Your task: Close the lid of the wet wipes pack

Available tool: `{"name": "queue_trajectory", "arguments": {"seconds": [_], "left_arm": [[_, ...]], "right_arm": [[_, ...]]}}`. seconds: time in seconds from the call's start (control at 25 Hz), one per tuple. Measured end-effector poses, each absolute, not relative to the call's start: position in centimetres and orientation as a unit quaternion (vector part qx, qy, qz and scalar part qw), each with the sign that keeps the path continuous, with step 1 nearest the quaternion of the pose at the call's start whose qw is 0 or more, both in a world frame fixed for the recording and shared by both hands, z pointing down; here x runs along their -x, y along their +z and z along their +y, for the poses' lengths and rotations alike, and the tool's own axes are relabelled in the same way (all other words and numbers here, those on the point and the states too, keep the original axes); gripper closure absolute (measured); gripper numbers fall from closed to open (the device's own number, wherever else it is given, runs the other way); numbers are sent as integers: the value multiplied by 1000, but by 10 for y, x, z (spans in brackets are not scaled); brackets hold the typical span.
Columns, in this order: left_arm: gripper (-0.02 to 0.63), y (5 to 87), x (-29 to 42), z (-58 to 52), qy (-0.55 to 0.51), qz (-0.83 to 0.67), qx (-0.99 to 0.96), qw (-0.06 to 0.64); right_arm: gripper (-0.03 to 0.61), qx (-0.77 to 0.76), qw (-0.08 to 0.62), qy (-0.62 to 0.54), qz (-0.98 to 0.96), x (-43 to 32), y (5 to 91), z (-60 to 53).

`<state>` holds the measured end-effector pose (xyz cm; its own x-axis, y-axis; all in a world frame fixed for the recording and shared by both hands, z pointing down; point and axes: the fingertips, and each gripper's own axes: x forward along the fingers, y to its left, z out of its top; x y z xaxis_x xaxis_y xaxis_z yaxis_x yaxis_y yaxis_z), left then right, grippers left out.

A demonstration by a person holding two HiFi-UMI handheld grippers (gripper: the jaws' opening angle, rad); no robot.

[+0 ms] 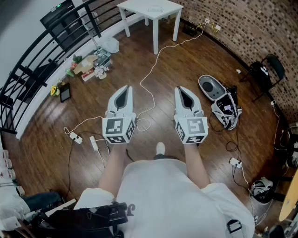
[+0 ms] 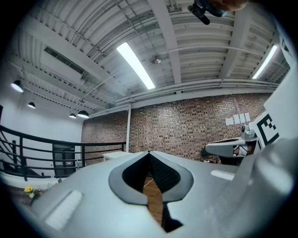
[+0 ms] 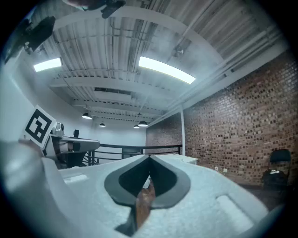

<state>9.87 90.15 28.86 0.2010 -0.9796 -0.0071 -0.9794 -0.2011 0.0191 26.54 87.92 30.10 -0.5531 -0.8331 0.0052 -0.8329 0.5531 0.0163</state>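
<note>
I can't find the wet wipes pack in any of the 3 views. The only candidate is a small pale flat thing (image 1: 155,9) on top of the white table (image 1: 135,6), and it is too small for me to name. Both tongs are held out over the wooden floor (image 1: 219,60), well short of that table. The left gripper (image 1: 125,88) and the right gripper (image 1: 179,89) sit side by side and point toward it. In each gripper view the jaws are pressed together at the tips with nothing between them (only floorboards show through the gap behind the tips). A white cable (image 1: 157,58) runs across the floor from the table's near leg back toward me.

I expect the pack to be light and soft-bodied, with slick film that slides or buckles under a push. The flip lid should be a stiff plastic flap on a hinge. My plan is to steady the pack with 1 gripper against its side, well away from the lid. With the other gripper's closed tips I would press down on the lid's free edge, opposite the hinge, until it seats.
</note>
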Motion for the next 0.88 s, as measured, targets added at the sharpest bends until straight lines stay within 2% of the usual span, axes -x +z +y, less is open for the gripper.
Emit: {"name": "queue_trajectory", "arguments": {"seconds": [0.36,0.88], "left_arm": [[598,310,-121,805,4,-643,-766,25],[598,333,-56,634,-2,-644,-764,34]], "right_arm": [[588,-453,20,27,-891,-284,323,779],[588,-458,48,28,-887,-223,347,608]]}}
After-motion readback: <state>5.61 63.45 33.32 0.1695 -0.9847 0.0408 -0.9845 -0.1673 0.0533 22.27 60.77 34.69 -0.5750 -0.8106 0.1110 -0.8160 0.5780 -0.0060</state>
